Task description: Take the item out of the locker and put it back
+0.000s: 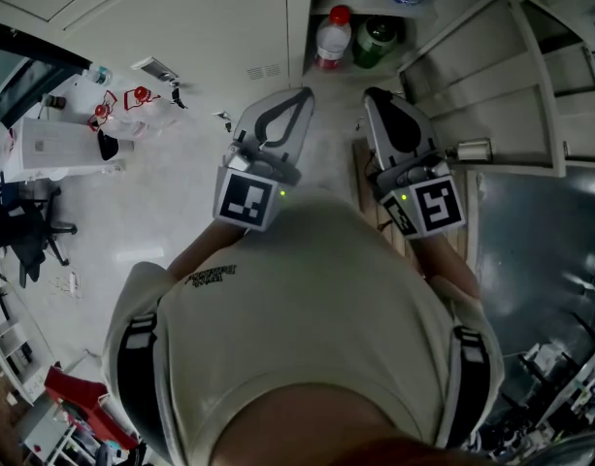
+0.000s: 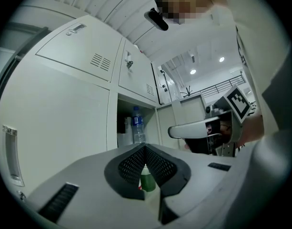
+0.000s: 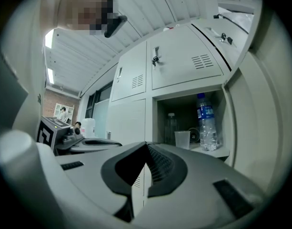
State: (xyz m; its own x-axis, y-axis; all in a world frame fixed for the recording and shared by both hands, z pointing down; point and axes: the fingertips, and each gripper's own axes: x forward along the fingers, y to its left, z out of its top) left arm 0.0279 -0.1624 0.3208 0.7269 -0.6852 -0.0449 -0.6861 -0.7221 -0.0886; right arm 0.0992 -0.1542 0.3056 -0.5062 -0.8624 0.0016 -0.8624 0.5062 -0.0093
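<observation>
Claws come nearest: the left claw point(image 1: 303, 93) and right claw point(image 1: 375, 96) are held side by side in front of the person's shirt point(image 1: 307, 299), at 11 and 1 o'clock from it. Both are level and point at the locker point(image 3: 184, 111). Each is pinched fully together with nothing between its pads. The green seen through the left one's gap is a bottle standing farther off, not a thing gripped. By my reading the hands are poised rather than carrying: closed, empty and short of the opening.

Beyond them, the door point(image 3: 246, 128) stands out at 3 o'clock of the opening, which leaves the inside free to reach straight ahead. On the lower level, at 12 o'clock in the head view, a red-capped bottle point(image 1: 332, 37) and a green bottle point(image 1: 378, 39) stand upright just beside each other. They are near the front edge, where a level claw would meet them at the body.

Farther up, on the shelf point(image 3: 217, 152), a water bottle point(image 3: 206, 123) stands at the front, at 3 o'clock of a cup point(image 3: 182, 139). A clear bottle point(image 3: 170, 125) stands deeper in, at 9 o'clock of the cup.

The task names no single item, and every candidate lies inside the locker. That fits an item waiting to be drawn out and equally one already set back in; these views do not decide.
</observation>
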